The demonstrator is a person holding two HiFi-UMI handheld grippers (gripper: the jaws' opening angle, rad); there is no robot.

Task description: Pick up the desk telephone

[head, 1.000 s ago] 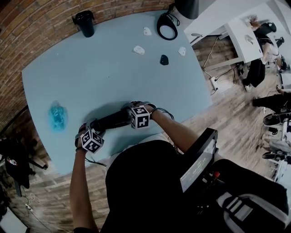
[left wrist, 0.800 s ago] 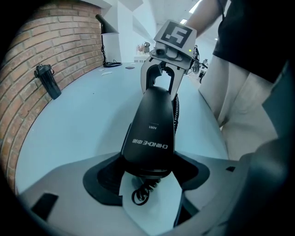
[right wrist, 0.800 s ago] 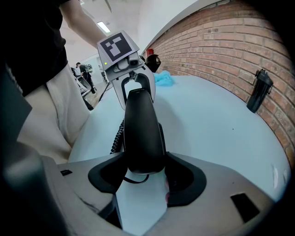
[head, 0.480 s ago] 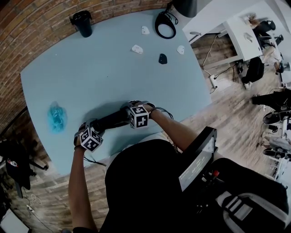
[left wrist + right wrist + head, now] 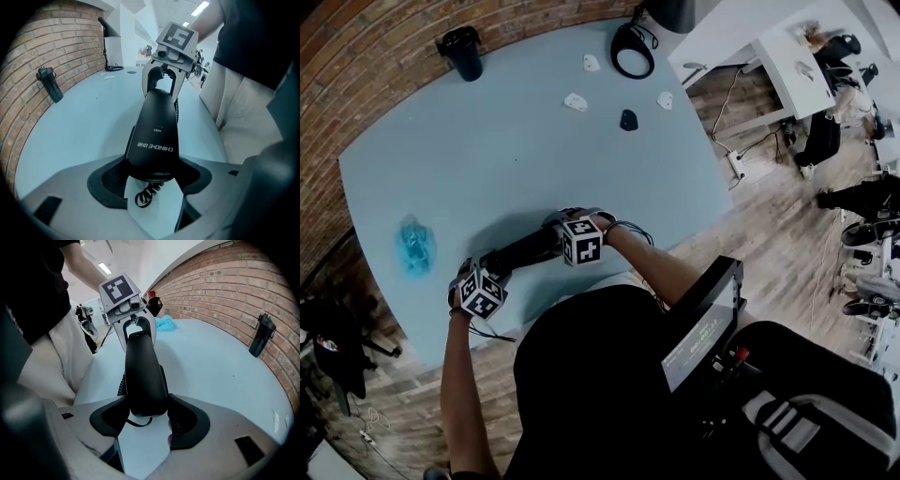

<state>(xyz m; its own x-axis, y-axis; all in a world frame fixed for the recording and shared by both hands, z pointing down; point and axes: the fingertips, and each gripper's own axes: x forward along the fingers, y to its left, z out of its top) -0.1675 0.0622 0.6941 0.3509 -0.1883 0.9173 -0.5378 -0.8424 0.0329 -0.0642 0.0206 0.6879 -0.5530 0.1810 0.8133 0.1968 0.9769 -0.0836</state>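
Note:
The desk telephone shows as a black handset (image 5: 525,249) with a coiled cord (image 5: 146,196), near the front edge of the pale blue table (image 5: 534,159). My left gripper (image 5: 492,269) is at its left end. In the left gripper view that end (image 5: 152,150) fills the gap between the black pads (image 5: 107,180), which touch its sides while the jaws are closing. My right gripper (image 5: 556,234) holds the other end. In the right gripper view its pads (image 5: 187,420) press on the handset (image 5: 143,380). Each gripper sees the other at the far end (image 5: 161,84) (image 5: 136,331).
A black flask (image 5: 462,52) stands at the far left by the brick wall. A black round device (image 5: 628,52), small white pieces (image 5: 575,101) and a small black piece (image 5: 628,120) lie at the back. A blue crumpled thing (image 5: 414,246) lies at left. The person's body is against the front edge.
Both grippers stay at the two ends of the handset. Only the head view has drifted a little, so the table's things sit slightly higher and further left.

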